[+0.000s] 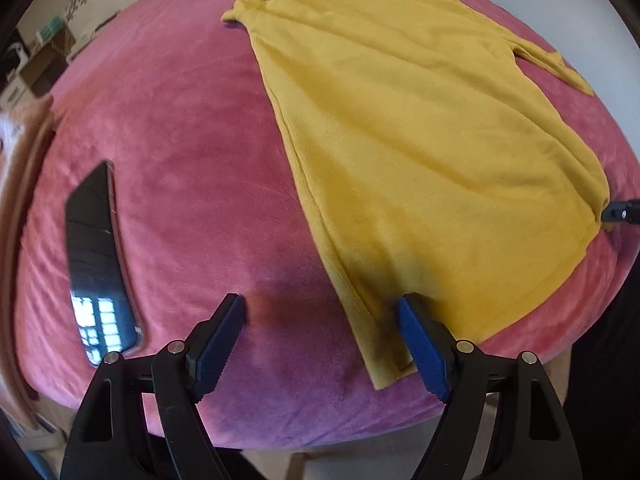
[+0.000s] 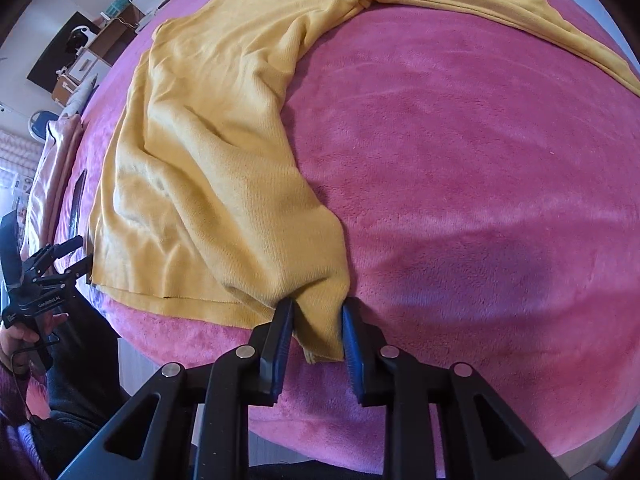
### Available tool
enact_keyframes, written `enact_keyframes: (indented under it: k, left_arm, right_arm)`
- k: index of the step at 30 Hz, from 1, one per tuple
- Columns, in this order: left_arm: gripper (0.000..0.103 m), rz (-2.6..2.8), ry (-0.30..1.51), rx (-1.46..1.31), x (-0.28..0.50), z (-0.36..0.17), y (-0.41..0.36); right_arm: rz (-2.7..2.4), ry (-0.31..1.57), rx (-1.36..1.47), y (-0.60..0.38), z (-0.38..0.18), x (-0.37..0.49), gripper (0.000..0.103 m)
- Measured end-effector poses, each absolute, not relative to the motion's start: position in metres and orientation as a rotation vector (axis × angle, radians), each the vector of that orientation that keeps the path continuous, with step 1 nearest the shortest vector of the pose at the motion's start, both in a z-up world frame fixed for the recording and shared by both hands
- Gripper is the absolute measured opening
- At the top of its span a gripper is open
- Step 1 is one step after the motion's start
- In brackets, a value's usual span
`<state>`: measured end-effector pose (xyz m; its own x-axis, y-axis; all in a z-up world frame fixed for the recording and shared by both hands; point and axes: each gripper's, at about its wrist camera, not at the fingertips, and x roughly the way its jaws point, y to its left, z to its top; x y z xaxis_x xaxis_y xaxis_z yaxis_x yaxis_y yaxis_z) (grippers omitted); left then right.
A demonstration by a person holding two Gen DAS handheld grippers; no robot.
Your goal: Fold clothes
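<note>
Closest in, the right gripper (image 2: 317, 334) has its blue pads either side of the bottom corner of the yellow sweater (image 2: 224, 168), at about 6 o'clock in its own view; the cloth sits between the jaws with a sliver of gap on the left pad, so I can't tell if it's properly pinched or just loosely bracketed. The left gripper (image 1: 320, 340) is spread wide and holding nothing, with its right pad over the other hem corner at roughly 5 o'clock and its left pad over bare pink blanket (image 1: 168, 184). A black phone (image 1: 98, 256) lies on the blanket around 8 o'clock in the left view. Further out, the sweater's body runs up toward 12 o'clock, flat-ish but wrinkled, with one long sleeve trailing off to 2 o'clock in the right view. Honestly this looks like the very start: garment spread out, no fold made yet, so sleeves and body all still need doing.
</note>
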<state>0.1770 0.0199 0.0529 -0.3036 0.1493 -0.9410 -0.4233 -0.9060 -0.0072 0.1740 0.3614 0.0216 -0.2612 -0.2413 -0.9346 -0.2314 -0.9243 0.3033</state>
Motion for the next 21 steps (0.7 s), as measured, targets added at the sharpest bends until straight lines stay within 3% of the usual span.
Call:
enact_keyframes:
  k: [7,9,11,12,14,17,21]
  left_arm:
    - [0.081,2.338,0.414,-1.536,0.192,0.049,0.034]
    - [0.067,2.335,0.383,-1.541,0.197,0.052,0.034]
    - [0.041,2.33,0.404,-1.519,0.202,0.056,0.037]
    - [0.035,2.325,0.421,-1.508,0.206,0.059,0.039]
    - [0.017,2.307,0.429,-1.511,0.21,0.062,0.039]
    - [0.008,2.297,0.397,-1.533,0.214,0.069,0.032]
    - [0.006,2.315,0.399,-1.556,0.226,0.08,0.015]
  right_arm:
    - [-2.413,-0.525,1.945,0.354,0.021,0.172,0.026]
    - [-2.421,-0.487,1.952,0.35,0.022,0.17,0.026]
    - [-2.432,-0.43,1.932,0.347,0.018,0.158,0.015]
    - [-2.433,-0.405,1.929,0.344,0.019,0.157,0.01]
    - [-2.442,-0.334,1.938,0.336,0.021,0.156,0.009]
    - [-2.46,-0.305,1.934,0.332,0.027,0.158,0.009]
    - [-2.477,-0.309,1.924,0.338,0.04,0.169,0.009]
